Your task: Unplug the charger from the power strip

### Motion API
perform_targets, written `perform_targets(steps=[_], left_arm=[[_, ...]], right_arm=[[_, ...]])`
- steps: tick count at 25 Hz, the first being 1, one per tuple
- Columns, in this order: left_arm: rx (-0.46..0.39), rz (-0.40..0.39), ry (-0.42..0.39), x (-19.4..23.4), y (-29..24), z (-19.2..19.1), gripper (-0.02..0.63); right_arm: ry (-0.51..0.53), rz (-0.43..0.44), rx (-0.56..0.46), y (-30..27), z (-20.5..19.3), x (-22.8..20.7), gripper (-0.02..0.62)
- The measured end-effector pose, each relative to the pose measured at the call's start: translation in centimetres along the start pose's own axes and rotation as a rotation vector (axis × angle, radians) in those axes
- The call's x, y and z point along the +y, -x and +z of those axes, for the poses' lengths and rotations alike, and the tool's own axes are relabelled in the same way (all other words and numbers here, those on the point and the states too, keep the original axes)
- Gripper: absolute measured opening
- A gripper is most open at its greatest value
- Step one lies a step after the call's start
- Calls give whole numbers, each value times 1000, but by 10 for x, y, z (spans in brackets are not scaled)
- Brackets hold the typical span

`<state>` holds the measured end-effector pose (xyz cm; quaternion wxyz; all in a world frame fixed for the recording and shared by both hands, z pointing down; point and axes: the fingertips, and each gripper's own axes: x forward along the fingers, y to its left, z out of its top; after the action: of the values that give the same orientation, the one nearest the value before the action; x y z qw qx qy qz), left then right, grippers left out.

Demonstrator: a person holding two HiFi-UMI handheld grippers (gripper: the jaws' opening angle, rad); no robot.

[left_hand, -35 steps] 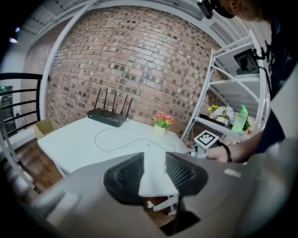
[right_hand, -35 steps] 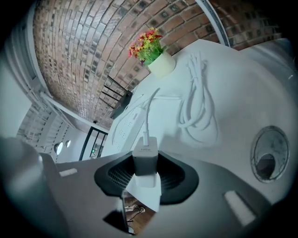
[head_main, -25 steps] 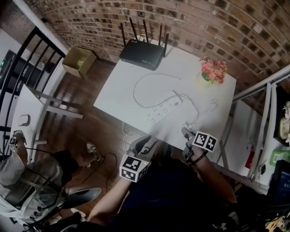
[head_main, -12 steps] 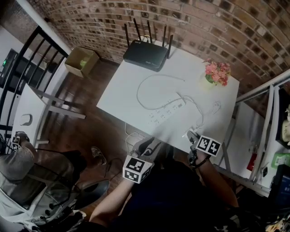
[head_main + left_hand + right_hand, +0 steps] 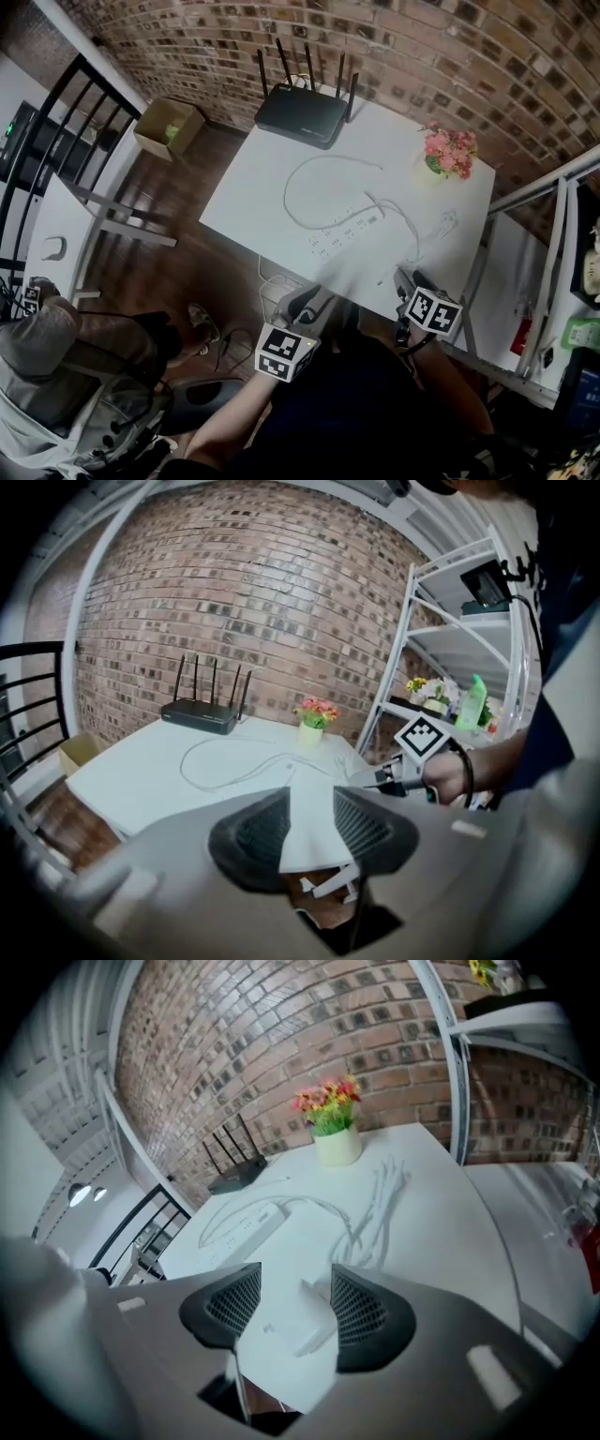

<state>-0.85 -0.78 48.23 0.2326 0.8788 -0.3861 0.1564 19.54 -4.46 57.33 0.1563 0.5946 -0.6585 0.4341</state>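
The white power strip [image 5: 342,232] lies mid-table, its cord looping toward the router; it also shows in the right gripper view [image 5: 246,1225]. A white charger block [image 5: 307,1326] lies flat on the table near the front edge, apart from the strip. Its white cable [image 5: 380,1208] runs off toward the flower pot. My right gripper [image 5: 295,1312] hovers over the charger with its jaws wide open and not touching it; in the head view it [image 5: 408,278] is at the table's front right. At the front edge, my left gripper [image 5: 300,305] stands open and empty [image 5: 307,829].
A black router [image 5: 302,111] with several antennas stands at the table's far edge. A pot of pink flowers [image 5: 442,155] is at the far right corner. A white metal shelf [image 5: 553,234] stands right of the table, a cardboard box [image 5: 167,127] on the floor to the left.
The right gripper's jaws have opened and let go of the charger, and the gripper has lifted and drifted a little right. The left gripper has stayed put.
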Motion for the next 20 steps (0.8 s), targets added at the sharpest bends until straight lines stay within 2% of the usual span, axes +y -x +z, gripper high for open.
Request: perform_targets(steps=[1, 4, 5, 10, 12, 14, 20], left_arm=[[-8, 1, -4, -1, 0, 4, 146], [-48, 2, -38, -8, 3, 20, 145], [-66, 1, -50, -11, 5, 27, 145], [-170, 10, -127, -26, 16, 69, 137], [-206, 21, -171, -31, 22, 84, 101], [-219, 20, -195, -36, 28, 96, 6], [-224, 16, -227, -42, 35, 108, 6]], right_arm=[[32, 32, -38, 6, 12, 13, 226], [162, 173, -169, 29, 45, 64, 70], [213, 215, -204, 37, 52, 82, 43], [522, 334, -341, 76, 75, 154, 29], [616, 370, -408, 93, 83, 176, 22], [645, 402, -460, 107, 89, 189, 14], [643, 454, -505, 123, 93, 203, 12]])
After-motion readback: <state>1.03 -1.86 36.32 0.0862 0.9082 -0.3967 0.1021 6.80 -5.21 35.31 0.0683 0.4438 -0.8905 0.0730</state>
